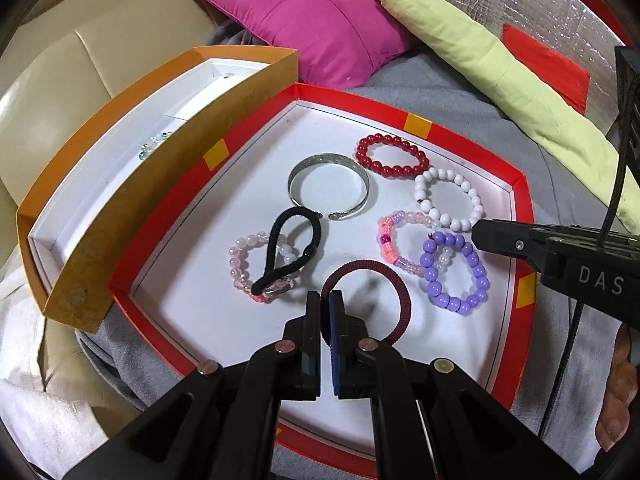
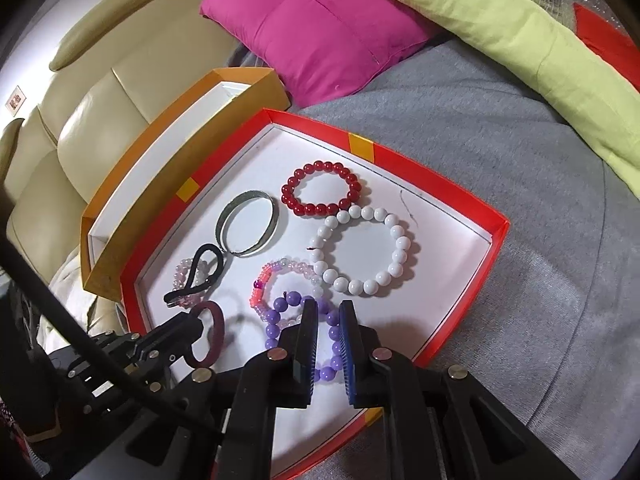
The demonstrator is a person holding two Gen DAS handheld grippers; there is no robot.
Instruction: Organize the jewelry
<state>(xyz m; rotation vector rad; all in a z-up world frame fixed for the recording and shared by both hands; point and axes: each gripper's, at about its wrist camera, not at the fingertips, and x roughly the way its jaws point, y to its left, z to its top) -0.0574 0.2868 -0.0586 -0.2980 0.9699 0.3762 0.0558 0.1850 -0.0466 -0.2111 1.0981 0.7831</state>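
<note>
A red tray (image 1: 522, 200) holds loose jewelry: a maroon hair tie (image 1: 400, 284), a black hair tie (image 1: 288, 248) over a pale pink bead bracelet (image 1: 236, 264), a silver bangle (image 1: 328, 184), and red (image 1: 390, 156), white (image 1: 452, 196), pink (image 1: 390, 240) and purple (image 1: 454, 272) bead bracelets. My left gripper (image 1: 326, 300) is shut on the maroon hair tie's near left edge; it also shows in the right wrist view (image 2: 196, 322), holding the tie (image 2: 212, 336). My right gripper (image 2: 328, 310) is narrowly open, its fingers astride the purple bracelet (image 2: 276, 320).
An orange box (image 1: 120, 216) with a white lining stands left of the tray and holds a clear blue bead bracelet (image 1: 154, 144). A magenta cushion (image 1: 304, 20) and a lime green cloth (image 1: 480, 52) lie behind on the grey blanket (image 2: 520, 200).
</note>
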